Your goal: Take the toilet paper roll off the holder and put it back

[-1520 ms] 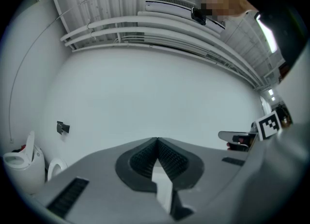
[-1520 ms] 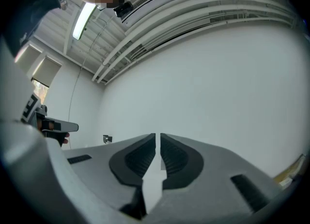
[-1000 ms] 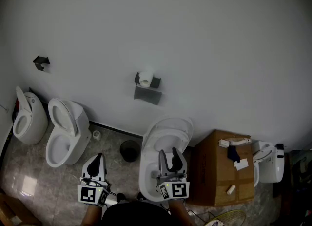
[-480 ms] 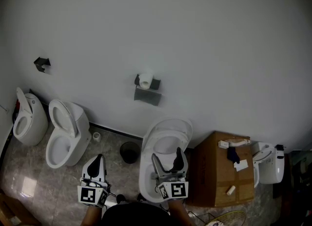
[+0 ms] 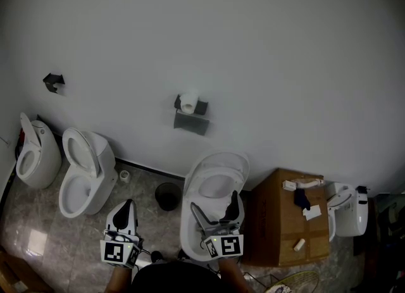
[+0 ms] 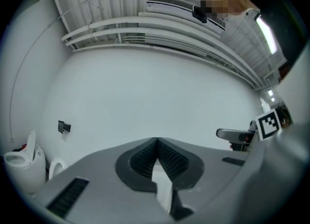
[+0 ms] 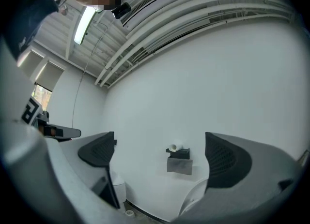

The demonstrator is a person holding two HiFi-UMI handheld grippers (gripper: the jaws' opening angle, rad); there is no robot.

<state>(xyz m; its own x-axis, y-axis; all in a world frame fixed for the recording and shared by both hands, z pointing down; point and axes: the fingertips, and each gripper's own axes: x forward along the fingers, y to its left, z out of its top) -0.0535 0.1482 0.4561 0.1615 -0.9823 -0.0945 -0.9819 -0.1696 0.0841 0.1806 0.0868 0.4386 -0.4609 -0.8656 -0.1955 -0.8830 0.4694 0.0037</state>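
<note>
Two empty grippers, toilet paper roll (image 5: 188, 101) on its holder (image 5: 200, 107)
Right gripper (image 5: 214, 202) jaws just opened wide, roll well ahead; left gripper (image 5: 126, 208) jaws pressed together

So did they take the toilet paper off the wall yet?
Not yet, it seems. The toilet paper roll sits on its holder on the wall. In hand: the right hand-held gripper has just been opening its jaws, nothing between them, far from the roll. The left hand-held gripper is shut, empty. Still to do: reach it, lift it off, put it back.
</note>
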